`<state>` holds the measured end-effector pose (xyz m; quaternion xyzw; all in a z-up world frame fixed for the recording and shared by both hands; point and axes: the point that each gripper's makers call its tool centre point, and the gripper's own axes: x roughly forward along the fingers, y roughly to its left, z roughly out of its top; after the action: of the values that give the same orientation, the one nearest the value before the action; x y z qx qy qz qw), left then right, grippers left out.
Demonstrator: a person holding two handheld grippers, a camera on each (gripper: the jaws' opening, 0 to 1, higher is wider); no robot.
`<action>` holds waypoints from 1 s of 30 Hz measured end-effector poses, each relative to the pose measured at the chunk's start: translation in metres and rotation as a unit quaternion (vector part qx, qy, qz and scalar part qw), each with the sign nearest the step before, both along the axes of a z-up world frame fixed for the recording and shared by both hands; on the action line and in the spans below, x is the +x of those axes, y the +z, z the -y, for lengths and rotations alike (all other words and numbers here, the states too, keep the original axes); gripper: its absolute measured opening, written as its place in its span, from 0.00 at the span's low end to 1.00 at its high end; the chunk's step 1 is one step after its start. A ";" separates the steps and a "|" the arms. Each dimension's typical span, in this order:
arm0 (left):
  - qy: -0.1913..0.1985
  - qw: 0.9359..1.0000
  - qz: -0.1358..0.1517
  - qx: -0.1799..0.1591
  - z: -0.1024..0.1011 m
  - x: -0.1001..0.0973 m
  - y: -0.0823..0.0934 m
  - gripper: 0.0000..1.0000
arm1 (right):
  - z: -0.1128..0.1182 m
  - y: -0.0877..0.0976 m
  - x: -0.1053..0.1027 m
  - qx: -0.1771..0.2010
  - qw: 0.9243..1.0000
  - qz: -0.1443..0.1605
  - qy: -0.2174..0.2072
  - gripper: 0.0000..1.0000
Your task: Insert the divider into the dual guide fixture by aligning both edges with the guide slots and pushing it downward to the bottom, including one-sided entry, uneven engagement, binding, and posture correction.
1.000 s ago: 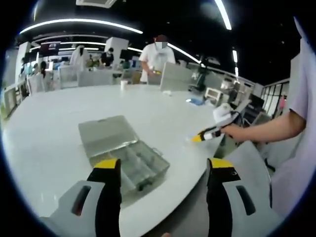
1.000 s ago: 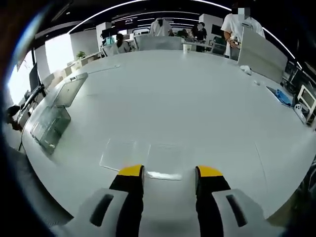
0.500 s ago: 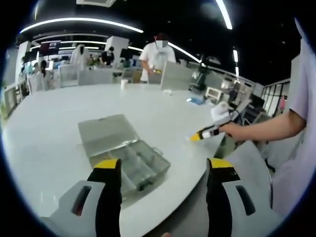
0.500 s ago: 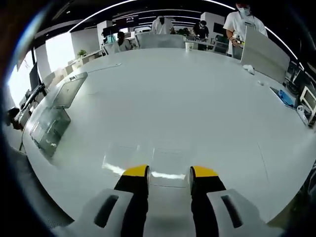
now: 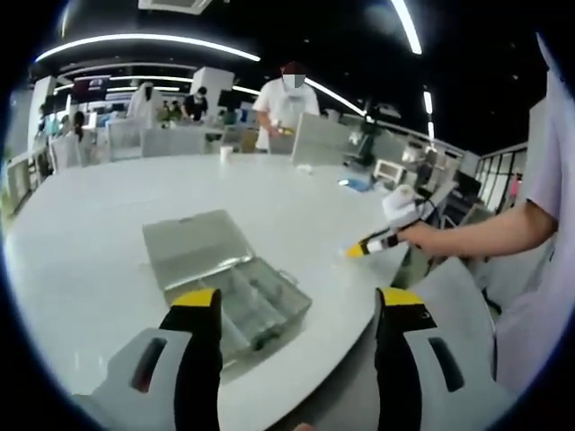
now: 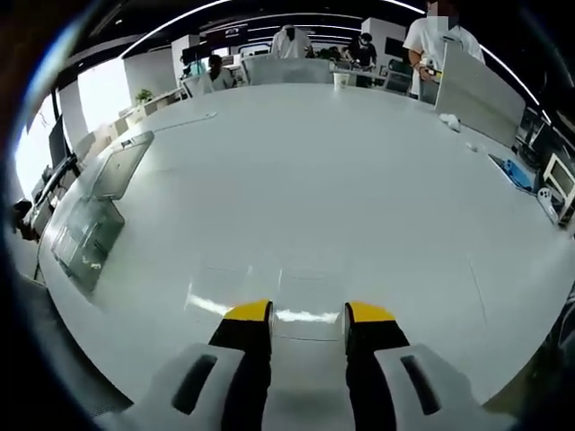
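Observation:
A clear compartment box (image 5: 235,292), the guide fixture, lies on the white table with its lid (image 5: 193,241) laid open behind it. My left gripper (image 5: 296,305) hangs open just in front of it, holding nothing. In the right gripper view the same box (image 6: 85,233) sits far off at the left table edge. Two clear flat dividers lie side by side near the front edge: one (image 6: 223,280) to the left, one (image 6: 310,289) between my jaws. My right gripper (image 6: 307,314) is half closed, its jaws against that divider's two side edges. A hand holds the right gripper (image 5: 377,241), tip down on the table.
The big white table (image 6: 359,171) stretches far ahead. A person's bare arm (image 5: 485,235) reaches in from the right. Other people, chairs and desks stand beyond the far edge. A small blue item (image 6: 514,172) lies at the right rim.
My right gripper moved forward over the right-hand divider and its jaws narrowed around it, then held still. The left gripper and the box have not moved.

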<state>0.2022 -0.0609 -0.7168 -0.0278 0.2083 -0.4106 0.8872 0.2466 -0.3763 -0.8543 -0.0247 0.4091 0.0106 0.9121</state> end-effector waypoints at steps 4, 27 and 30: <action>0.001 1.000 0.001 0.001 -0.001 0.001 0.000 0.67 | 0.004 -0.001 0.002 -0.003 1.000 0.000 -0.002 0.26; -0.007 1.000 0.000 -0.002 0.005 0.003 0.000 0.67 | 0.030 -0.010 0.015 0.000 1.000 0.017 -0.015 0.26; -0.008 1.000 0.000 -0.004 0.005 0.003 0.001 0.67 | 0.028 -0.009 0.015 0.004 1.000 0.019 -0.015 0.26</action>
<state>0.2055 -0.0656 -0.7161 -0.0294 0.2069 -0.4182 0.8840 0.2614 -0.4042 -0.8636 -0.0150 0.3916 -0.0023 0.9200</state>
